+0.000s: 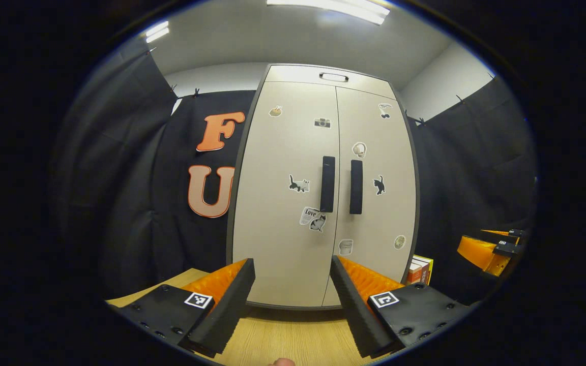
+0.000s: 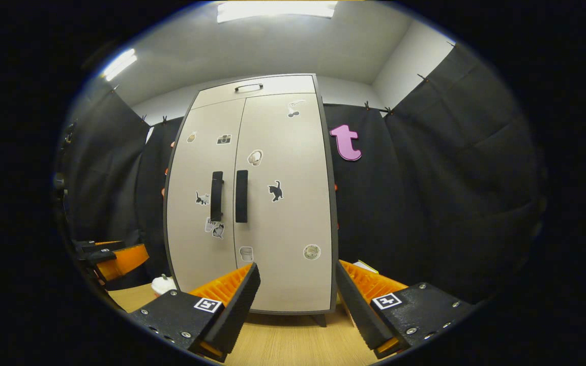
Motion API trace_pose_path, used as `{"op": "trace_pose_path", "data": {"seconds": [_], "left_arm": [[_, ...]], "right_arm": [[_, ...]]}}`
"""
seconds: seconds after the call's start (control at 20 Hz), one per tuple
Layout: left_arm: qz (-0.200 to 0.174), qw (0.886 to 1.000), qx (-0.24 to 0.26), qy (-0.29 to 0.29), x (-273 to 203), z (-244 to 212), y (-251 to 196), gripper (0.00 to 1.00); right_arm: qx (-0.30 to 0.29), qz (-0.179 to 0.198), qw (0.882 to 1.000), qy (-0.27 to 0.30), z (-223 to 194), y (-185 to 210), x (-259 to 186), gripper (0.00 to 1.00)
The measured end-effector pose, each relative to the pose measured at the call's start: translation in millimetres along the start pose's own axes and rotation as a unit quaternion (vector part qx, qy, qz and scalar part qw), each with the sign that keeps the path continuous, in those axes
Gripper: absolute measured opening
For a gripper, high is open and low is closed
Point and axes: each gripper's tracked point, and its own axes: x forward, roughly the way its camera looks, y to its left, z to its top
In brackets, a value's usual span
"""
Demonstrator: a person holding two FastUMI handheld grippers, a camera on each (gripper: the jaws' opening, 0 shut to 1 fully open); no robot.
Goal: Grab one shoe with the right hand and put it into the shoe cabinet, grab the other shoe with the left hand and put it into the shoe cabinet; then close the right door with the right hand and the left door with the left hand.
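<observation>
The shoe cabinet [image 1: 323, 188] stands upright at 12 o'clock in the left gripper view, both doors flush, the seam between them straight from top to base. Its left door [image 1: 285, 193] and right door [image 1: 377, 188] each carry a dark vertical handle [image 1: 327, 184] beside the seam, and small stickers [image 1: 299, 184] dot the smooth pale panels. A dark frame edges the cabinet, and its base sits on the wooden desk [image 1: 293, 340], with a bare strip of light wood grain between the base and the claw. Books [image 1: 420, 270] stand against the cabinet's lower right corner at 4 o'clock. Black cloth [image 1: 120, 178] hangs in soft folds on both sides.

The left claw [image 1: 293, 300] points level at the cabinet's lower middle, its fingers spread wide with nothing between them; ribbed inner faces and flat plates with square markers show. At 3 o'clock the right claw [image 1: 496, 249] hangs well apart, off the cabinet's right side.

In the right gripper view the right claw [image 2: 298, 302] is likewise spread and empty, aimed at the right door [image 2: 285, 198] near its base. The cabinet [image 2: 252, 198] sits slightly toward 11 o'clock. The left claw [image 2: 115, 256] shows at 8 o'clock, with a small white object [image 2: 163, 284] on the desk [image 2: 293, 345] just beside it; what it is cannot be told.
</observation>
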Motion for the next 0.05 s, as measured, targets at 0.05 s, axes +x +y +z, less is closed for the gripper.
{"op": "trace_pose_path", "data": {"seconds": [0.05], "left_arm": [[-0.001, 1.000, -0.001, 0.001, -0.1, -0.4, -1.1, 0.96]], "right_arm": [[0.002, 0.001, 1.000, -0.001, 0.8, 0.3, 0.0, 0.92]]}}
